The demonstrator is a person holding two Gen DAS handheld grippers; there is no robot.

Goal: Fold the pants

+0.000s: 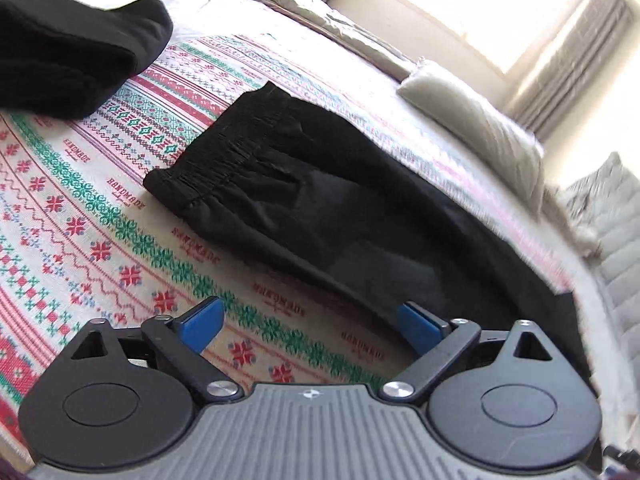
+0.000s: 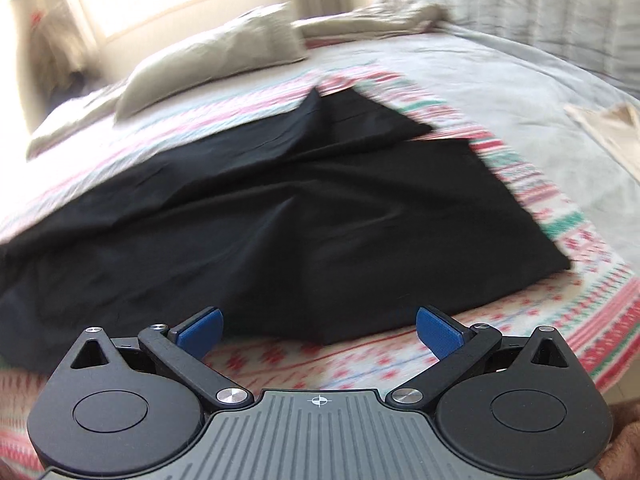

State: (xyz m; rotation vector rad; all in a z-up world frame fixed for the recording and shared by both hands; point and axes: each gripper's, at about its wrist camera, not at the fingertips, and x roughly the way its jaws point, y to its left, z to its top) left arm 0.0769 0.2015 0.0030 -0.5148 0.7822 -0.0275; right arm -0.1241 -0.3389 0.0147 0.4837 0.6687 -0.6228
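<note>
The left claw (image 1: 310, 326) stands wide open with nothing between its blue pads, hovering over the patterned blanket (image 1: 100, 220) with its right-hand pad at the near edge of the black pants (image 1: 304, 184). The right claw (image 2: 318, 328) is likewise spread wide and empty, poised just in front of the near edge of the same pants (image 2: 280, 208), over the leg end.

Outward from the left claw, the pants lie flat on the bed, the gathered elastic waistband (image 1: 216, 148) toward the upper left and the legs running off to the right. From the right claw's side the leg ends (image 2: 460, 184) lie toward the far right; one leg seems to lie over the other with the upper hem set back a little, so the lengthwise fold looks done, though the cloth carries some ridges and creases. Motion blur softens the edges, so the exact layering is hard to tell.

Beyond, a second dark garment (image 1: 76, 48), which looks already folded, sits well apart at the far left of the blanket, and pillows (image 2: 216, 56) lie near the window.

By my reading the task is partway: the pants are halved lengthwise, and the crosswise folds, hem toward waistband, are not yet made
</note>
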